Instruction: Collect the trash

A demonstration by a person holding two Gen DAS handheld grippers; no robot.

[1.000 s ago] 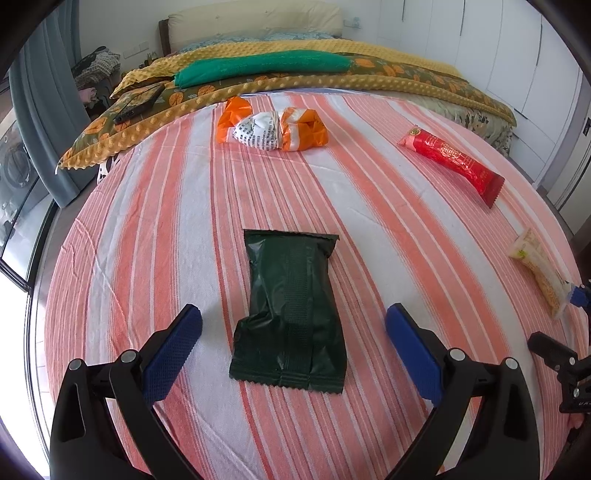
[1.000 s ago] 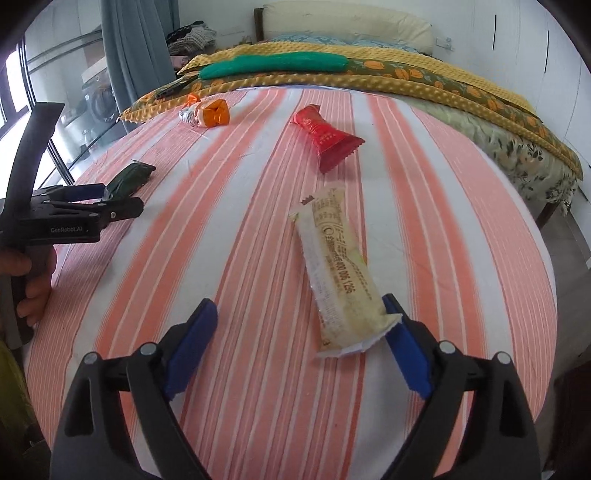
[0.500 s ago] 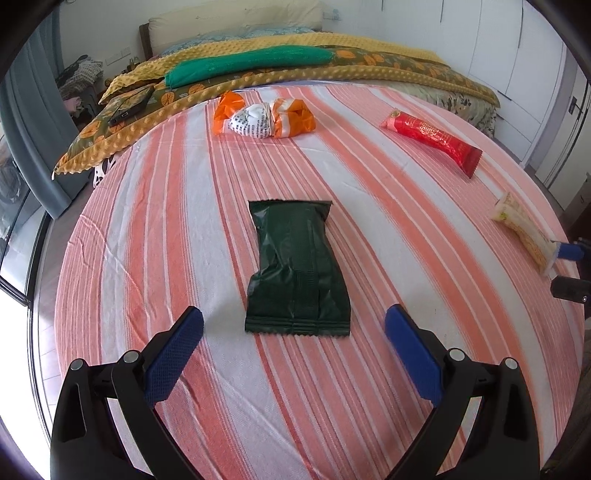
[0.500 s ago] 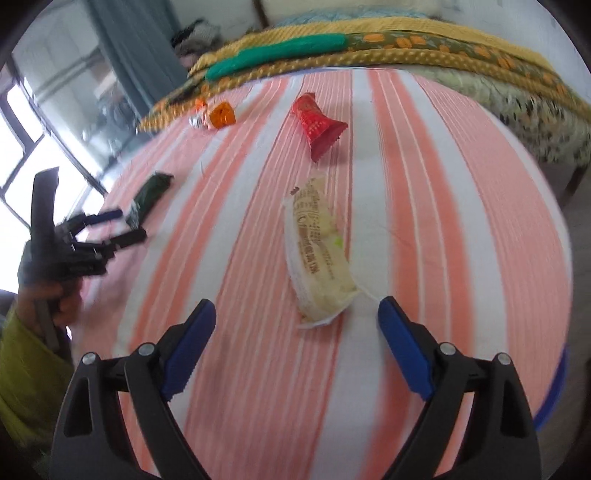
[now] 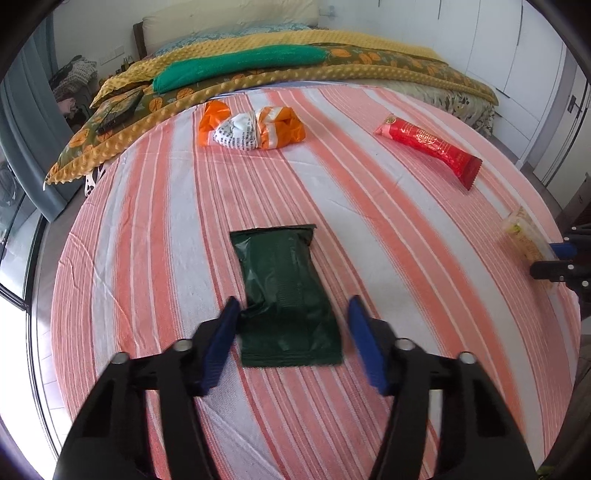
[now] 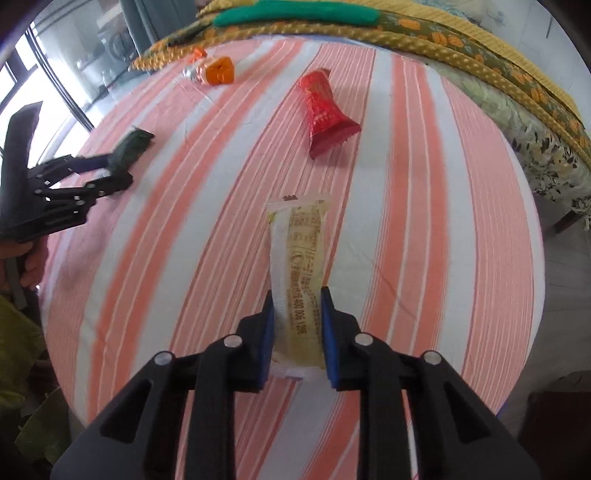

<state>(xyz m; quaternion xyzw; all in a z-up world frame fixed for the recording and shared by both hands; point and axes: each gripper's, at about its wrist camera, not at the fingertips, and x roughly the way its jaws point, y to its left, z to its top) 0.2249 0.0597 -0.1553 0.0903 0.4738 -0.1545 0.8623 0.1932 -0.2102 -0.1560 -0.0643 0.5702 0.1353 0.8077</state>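
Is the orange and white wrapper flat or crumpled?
Crumpled: the orange and white wrapper sits bunched and twisted into a lump on the striped cloth.

We see a bed covered by a sheet (image 5: 177, 229) with salmon-pink and white stripes, which fills most of both views. Across the far end lies a mustard-yellow dotted blanket (image 5: 332, 40), and beneath it a quilt (image 5: 388, 61) in olive with an orange leaf print. A folded green towel (image 5: 236, 64) rests on that quilt. A cream pillow (image 5: 229, 18) sits by the wall. A grey-blue curtain (image 5: 22, 147) hangs at the left, and white wardrobe doors (image 5: 517, 44) stand at the right.
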